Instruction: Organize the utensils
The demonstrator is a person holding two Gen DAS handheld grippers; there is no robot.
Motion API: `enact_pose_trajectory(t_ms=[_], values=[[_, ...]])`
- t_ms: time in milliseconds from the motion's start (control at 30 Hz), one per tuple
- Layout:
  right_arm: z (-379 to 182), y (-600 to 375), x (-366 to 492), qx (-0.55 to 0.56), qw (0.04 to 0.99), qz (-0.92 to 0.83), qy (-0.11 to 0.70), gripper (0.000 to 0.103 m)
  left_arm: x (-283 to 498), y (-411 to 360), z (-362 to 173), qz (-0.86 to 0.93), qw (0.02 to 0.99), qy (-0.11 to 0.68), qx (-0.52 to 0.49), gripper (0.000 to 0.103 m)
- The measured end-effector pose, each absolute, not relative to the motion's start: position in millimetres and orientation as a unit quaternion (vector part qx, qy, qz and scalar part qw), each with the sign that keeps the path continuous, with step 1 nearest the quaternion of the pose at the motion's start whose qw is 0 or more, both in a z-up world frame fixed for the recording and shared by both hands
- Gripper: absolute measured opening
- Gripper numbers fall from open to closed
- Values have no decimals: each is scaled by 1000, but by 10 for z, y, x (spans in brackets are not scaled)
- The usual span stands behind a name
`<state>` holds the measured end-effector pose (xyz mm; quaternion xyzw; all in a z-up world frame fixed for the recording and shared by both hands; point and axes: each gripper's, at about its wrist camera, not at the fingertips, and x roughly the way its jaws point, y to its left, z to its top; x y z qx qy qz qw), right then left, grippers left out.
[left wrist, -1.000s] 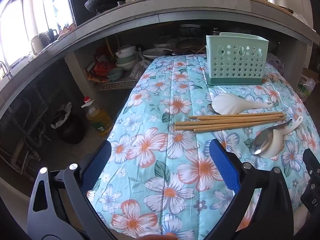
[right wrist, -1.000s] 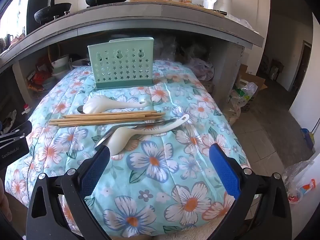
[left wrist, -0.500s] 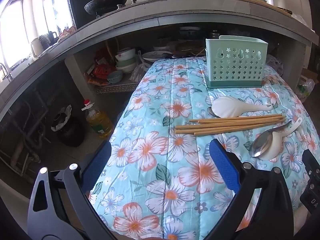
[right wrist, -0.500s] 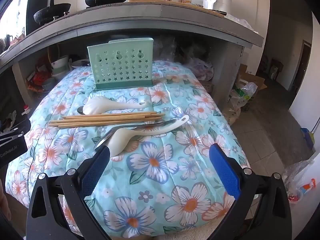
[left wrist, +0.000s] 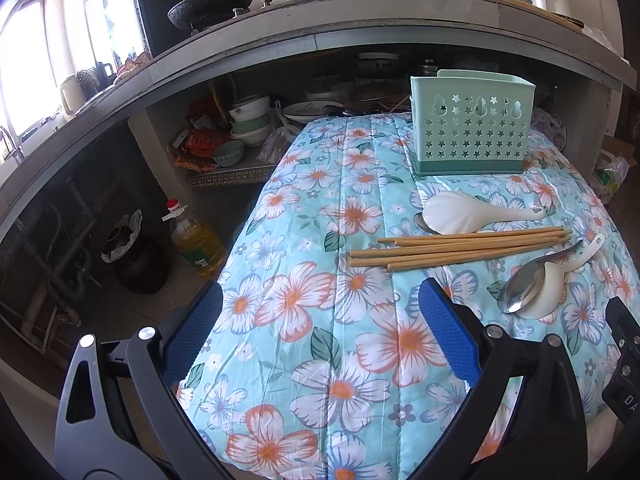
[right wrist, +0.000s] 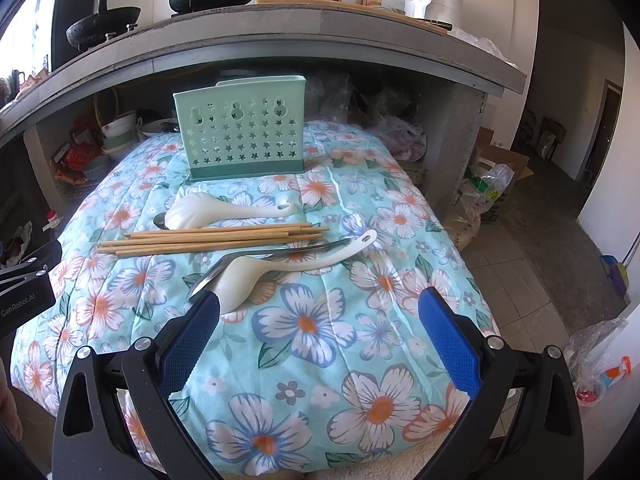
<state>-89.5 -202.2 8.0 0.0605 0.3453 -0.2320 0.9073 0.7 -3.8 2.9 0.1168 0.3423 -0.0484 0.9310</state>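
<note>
Your left wrist view alone shows the oil bottle [left wrist: 197, 243] on the floor at 9 o'clock and the bowls [left wrist: 250, 120] stacked under the counter; your right wrist view alone shows the doorway and the plastic bags [right wrist: 486, 184] at 3 o'clock.

Both views carry the mint utensil holder [left wrist: 472, 124] upright at the far end of the floral cloth [left wrist: 304, 300]. Nearer you lie a white rice paddle [right wrist: 224, 212], then the chopsticks [right wrist: 212, 238] in a loose bundle, then a metal spoon [left wrist: 528, 284] resting on a second white paddle [right wrist: 280, 268].

Your left gripper [left wrist: 318, 330] hovers low over the cloth's near left edge, its blue pads spread wide with nothing between them. Your right gripper [right wrist: 318, 330] hovers likewise, spread and empty, its left pad [right wrist: 188, 344] just short of the second paddle's bowl.

Since a second ago, your left gripper has drifted slightly left, showing more floor; your right has barely shifted.
</note>
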Motion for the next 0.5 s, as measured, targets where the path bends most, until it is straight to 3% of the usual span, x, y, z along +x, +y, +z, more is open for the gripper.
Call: enact_pose_trajectory(t_ms=[500], values=[[88, -2016, -897, 61, 907, -232, 345, 97, 20, -25, 32, -50, 930, 344, 117, 94]])
